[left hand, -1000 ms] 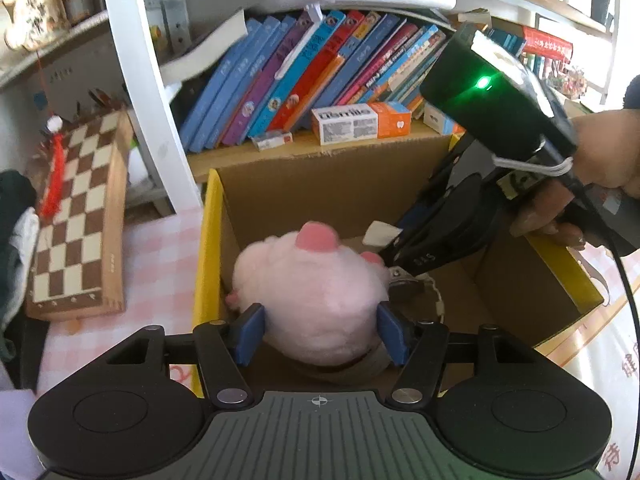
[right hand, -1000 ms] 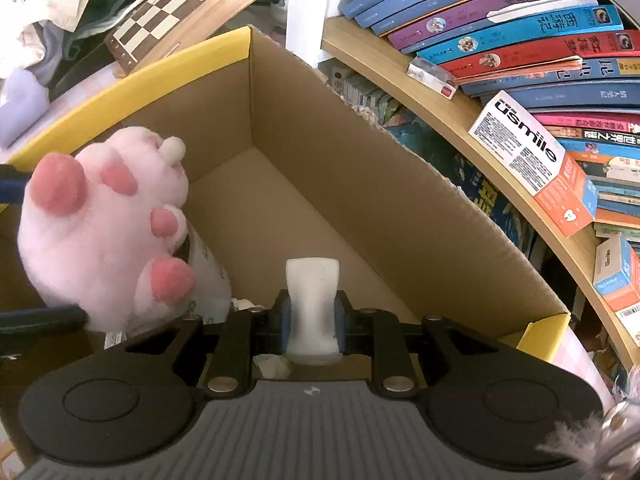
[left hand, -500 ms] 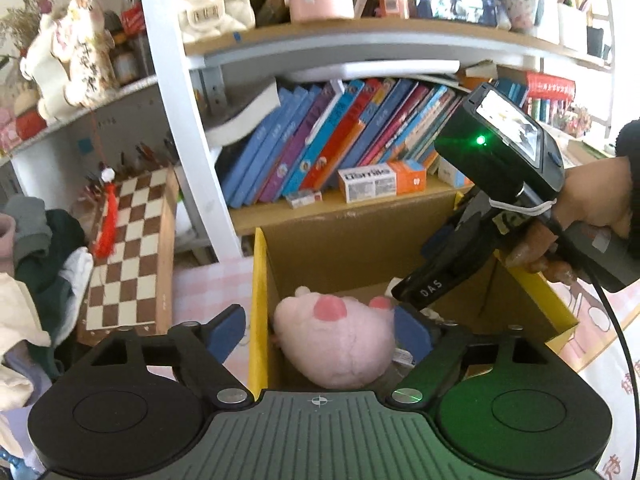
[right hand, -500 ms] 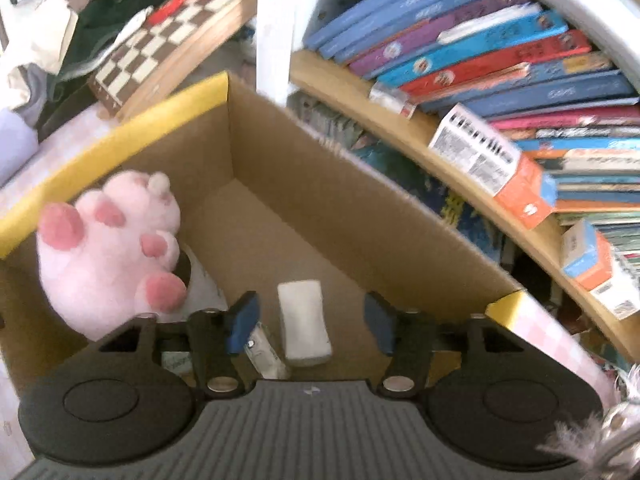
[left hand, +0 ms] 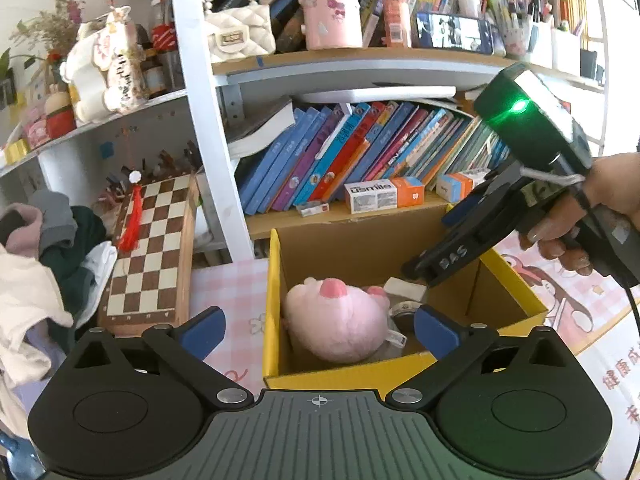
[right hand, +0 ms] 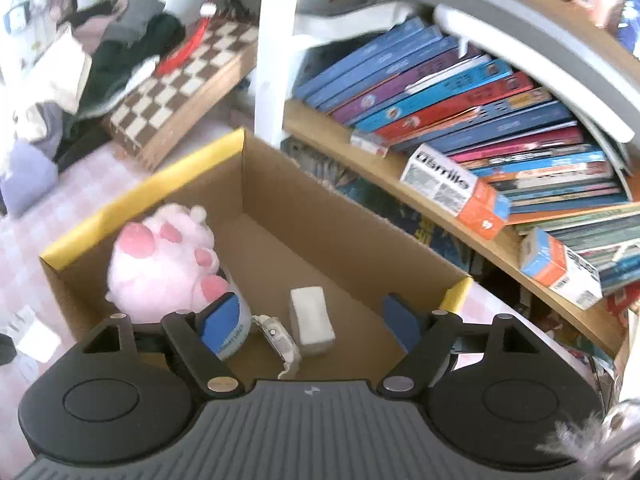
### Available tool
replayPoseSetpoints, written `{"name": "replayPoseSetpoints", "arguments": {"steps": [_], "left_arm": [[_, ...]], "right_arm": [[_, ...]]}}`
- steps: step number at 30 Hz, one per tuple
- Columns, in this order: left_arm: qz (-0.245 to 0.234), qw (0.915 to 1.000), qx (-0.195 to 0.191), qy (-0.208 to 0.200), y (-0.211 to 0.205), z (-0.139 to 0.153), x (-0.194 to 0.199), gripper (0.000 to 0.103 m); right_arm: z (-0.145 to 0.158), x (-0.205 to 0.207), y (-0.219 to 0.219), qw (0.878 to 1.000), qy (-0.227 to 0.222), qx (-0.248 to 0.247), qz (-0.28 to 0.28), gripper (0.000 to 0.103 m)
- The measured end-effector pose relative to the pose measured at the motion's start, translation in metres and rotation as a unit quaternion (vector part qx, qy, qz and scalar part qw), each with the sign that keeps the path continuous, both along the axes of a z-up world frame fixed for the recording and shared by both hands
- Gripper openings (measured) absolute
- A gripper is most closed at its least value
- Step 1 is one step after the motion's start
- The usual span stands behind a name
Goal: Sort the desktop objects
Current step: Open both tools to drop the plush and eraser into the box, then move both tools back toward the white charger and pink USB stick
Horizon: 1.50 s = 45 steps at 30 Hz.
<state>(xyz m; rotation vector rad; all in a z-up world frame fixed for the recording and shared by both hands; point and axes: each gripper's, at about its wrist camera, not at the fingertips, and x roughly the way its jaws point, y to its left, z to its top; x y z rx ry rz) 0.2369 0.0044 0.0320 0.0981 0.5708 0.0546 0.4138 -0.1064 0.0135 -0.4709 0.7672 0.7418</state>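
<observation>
A yellow-rimmed cardboard box (left hand: 274,292) (right hand: 140,188) holds a pink plush paw (left hand: 336,324) (right hand: 160,264), a white block (right hand: 312,320) (left hand: 404,288), a white watch (right hand: 278,338) and a round tin (right hand: 234,338). My left gripper (left hand: 320,330) hangs above the box's near edge, its jaws still opening, with nothing pressed between them; the plush lies free below. My right gripper (right hand: 312,322) is over the box, jaws opening, the white block lying loose on the box floor beneath. In the left wrist view a hand (left hand: 600,200) holds the right gripper's body (left hand: 500,220) above the box.
A bookshelf (left hand: 360,216) (right hand: 440,208) with leaning books and small cartons stands right behind the box. A chessboard (left hand: 152,248) (right hand: 188,76) leans at the left beside piled clothes (left hand: 48,248). The box sits on a pink checked cloth (left hand: 228,292).
Both grippers let go: the left released the pink plush, the right the white block, and both objects now lie in the box. Both grippers opened wide and rose back from it.
</observation>
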Motion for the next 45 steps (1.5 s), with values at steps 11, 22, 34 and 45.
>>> {"name": "replayPoseSetpoints", "arguments": {"steps": [11,22,34,45], "left_arm": [[0.006,0.9996,-0.026,0.0,0.01,-0.007,-0.035,0.103],[-0.01,0.9995,-0.031,-0.005,0.016,-0.008,-0.069,0.103],[0.0,0.9998,-0.001,-0.022,0.027,-0.013,-0.107,0.103],[-0.001,0.9998,-0.021,0.005,0.035,-0.028,-0.132,0.103]], "right_arm": [[0.034,-0.058,-0.039,0.998,-0.028,0.046,-0.032,0.083],[0.028,-0.113,-0.067,0.994,-0.033,0.051,-0.094,0.084],[0.008,-0.168,-0.085,0.986,-0.036,0.05,-0.156,0.084],[-0.02,-0.223,-0.079,0.984,-0.028,0.042,-0.168,0.084]]}}
